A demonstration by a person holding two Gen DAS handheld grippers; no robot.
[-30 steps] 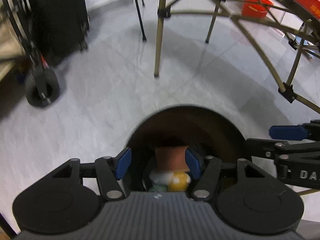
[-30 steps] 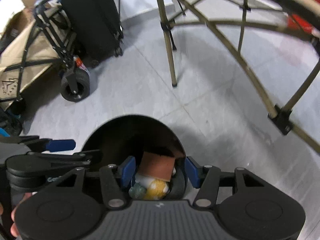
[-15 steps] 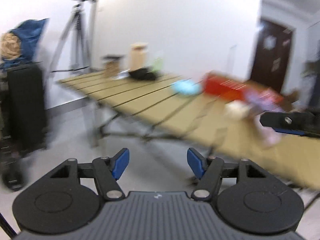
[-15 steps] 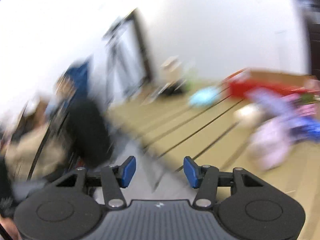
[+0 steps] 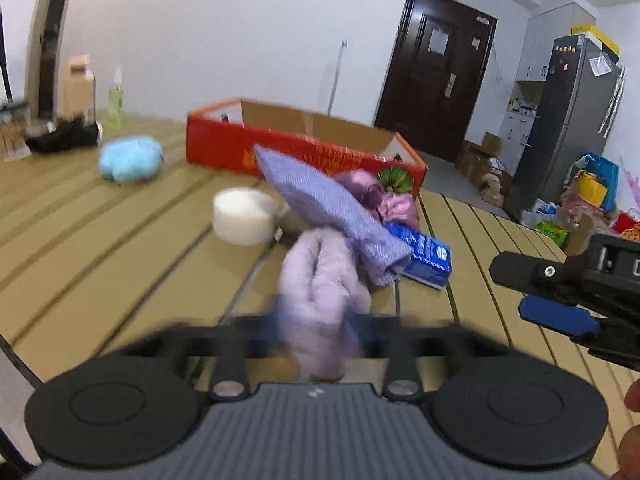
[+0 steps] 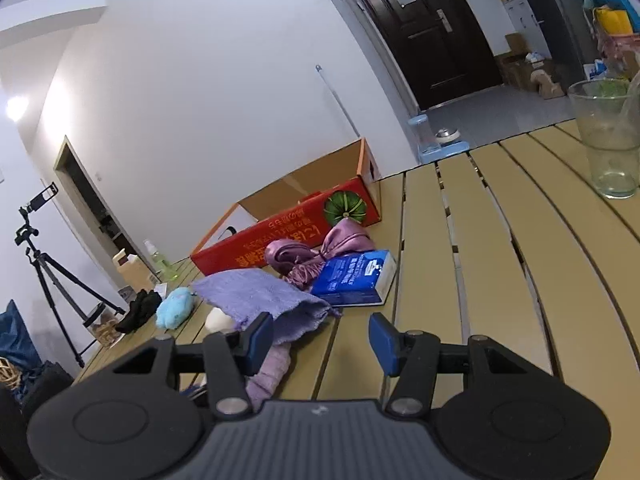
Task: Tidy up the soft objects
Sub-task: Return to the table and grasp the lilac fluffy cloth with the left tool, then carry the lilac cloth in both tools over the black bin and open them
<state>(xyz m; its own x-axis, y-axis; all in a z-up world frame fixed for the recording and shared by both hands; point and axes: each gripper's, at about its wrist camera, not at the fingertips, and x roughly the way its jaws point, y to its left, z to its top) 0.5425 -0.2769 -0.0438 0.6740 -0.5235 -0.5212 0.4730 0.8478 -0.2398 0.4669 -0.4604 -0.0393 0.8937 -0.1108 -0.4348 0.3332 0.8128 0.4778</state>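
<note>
Two grippers are up at table height, both aimed across the slatted table [image 6: 472, 264] toward the red cardboard box [image 6: 288, 236] at its far edge. Your right gripper [image 6: 322, 338] is held level just above the slats, jaws standing wide apart with nothing between them; its left pad is just beside the purple knitted cloth [image 6: 256, 294]. Your left gripper [image 5: 320, 330] sits low over the near edge, tipped slightly down. Its fingers are smeared by motion blur on either side of the lilac fuzzy roll [image 5: 320, 292]; you cannot tell from this whether they have closed on it or only bracket it. In the left wrist view, your fingertips [image 5: 632, 424] show at the right border, beneath the right gripper.

The lilac fuzzy roll lies near the table's front edge, partly under the purple knitted cloth. Behind them, toward the box, lie a pink satin bundle [image 6: 320, 252] and a blue tissue pack [image 6: 352, 278], touching one another. A white roll [image 5: 244, 216] and a light blue plush [image 5: 130, 158] lie further toward the left edge. A clear glass [image 6: 608, 136] stands at the right edge.
</note>
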